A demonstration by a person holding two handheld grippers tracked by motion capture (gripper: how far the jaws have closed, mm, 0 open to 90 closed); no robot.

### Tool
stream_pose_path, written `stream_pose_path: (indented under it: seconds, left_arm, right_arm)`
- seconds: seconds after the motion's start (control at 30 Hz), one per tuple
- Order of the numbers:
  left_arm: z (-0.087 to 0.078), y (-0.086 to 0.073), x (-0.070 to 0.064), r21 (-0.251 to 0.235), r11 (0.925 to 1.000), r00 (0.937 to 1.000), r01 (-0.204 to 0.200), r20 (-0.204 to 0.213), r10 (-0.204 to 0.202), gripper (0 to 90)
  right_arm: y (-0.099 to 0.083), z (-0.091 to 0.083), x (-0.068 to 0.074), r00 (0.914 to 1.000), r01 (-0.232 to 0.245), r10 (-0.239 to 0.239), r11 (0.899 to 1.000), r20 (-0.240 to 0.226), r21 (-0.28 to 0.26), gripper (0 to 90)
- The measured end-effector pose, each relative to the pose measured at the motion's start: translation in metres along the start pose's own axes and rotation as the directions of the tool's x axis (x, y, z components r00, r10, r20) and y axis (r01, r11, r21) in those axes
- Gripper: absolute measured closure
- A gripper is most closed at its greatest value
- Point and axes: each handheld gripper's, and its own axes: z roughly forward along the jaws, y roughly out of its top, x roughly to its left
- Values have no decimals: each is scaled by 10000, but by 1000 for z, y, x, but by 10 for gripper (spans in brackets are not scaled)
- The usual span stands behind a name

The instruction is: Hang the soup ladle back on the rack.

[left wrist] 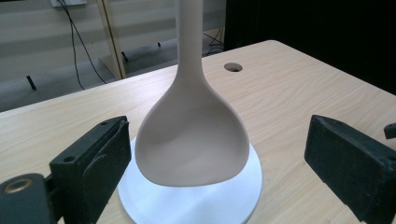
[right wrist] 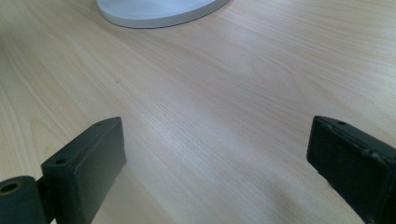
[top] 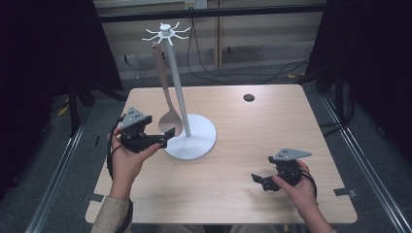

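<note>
Left tool [top: 164,137] hovered at the spoon [top: 170,124] hanging from the white stand [top: 178,92] on the counter [top: 252,136] in the high view; right tool [top: 260,180] idled near the front edge. Left gripper view: jaws wide, spoon bowl [left wrist: 194,135] between them, untouched. Right gripper view: jaws wide over bare counter [right wrist: 210,93].

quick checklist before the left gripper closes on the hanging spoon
1. Left gripper open: ok, jaws stand wide apart.
2. Spoon bowl between the jaws: ok, roughly centred in the left gripper view, touching neither jaw.
3. Spoon hanging on the stand: ok, its handle hangs from a top hook, its bowl above the base.
4. Depth of jaws around the bowl: cannot tell.
5. Right gripper out of the way: ok, open, low over the table, apart from the stand.
</note>
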Motion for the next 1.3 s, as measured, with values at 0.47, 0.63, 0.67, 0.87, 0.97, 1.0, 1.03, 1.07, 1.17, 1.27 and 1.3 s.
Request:
stream_pose_path:
  seconds: [0.47,0.63,0.67,0.87,0.97,1.0,1.03,1.07,1.17,1.27,1.3]
  left_arm:
    - [-1,-21,-2,94,9999,9997,80,212,-82,54]
    - [-2,-29,-2,140,9999,9996,98,263,-102,53]
    - [-2,-30,-2,162,9998,9996,98,268,-102,52]
    - [-3,-42,-2,279,9996,9995,47,307,-56,52]
    - [-3,-49,0,404,9992,9994,25,339,-39,52]
    - [-4,-51,0,420,9990,9993,117,346,-132,52]
    - [-4,-54,0,423,9990,9994,137,324,-150,52]
    - [-4,-56,1,419,9990,9993,123,349,-138,51]
    - [-5,-62,2,522,9985,9991,160,374,-180,50]
    - [-6,-66,3,501,9986,9992,197,324,-213,49]
    - [-6,-67,3,539,9983,9991,217,341,-236,49]
  right_arm:
    - [0,0,0,10000,36,-36,10000,-5,26,39]
    - [0,0,0,10000,37,-37,10000,-6,1,39]
    - [0,0,0,10000,41,-41,10000,-5,2,39]
    - [0,0,1,10000,40,-40,10000,3,1,39]
    - [0,0,1,10000,39,-39,10000,9,-1,39]
    - [0,0,1,10000,42,-42,10000,8,1,39]
    - [0,0,1,10000,67,-67,10000,-6,20,39]
    - [0,0,1,10000,72,-72,10000,-5,32,39]
    - [0,1,1,10000,49,-49,10000,-13,43,39]
    - [0,1,1,10000,77,-77,10000,-20,25,39]
    - [0,1,1,10000,85,-85,10000,9,20,39]
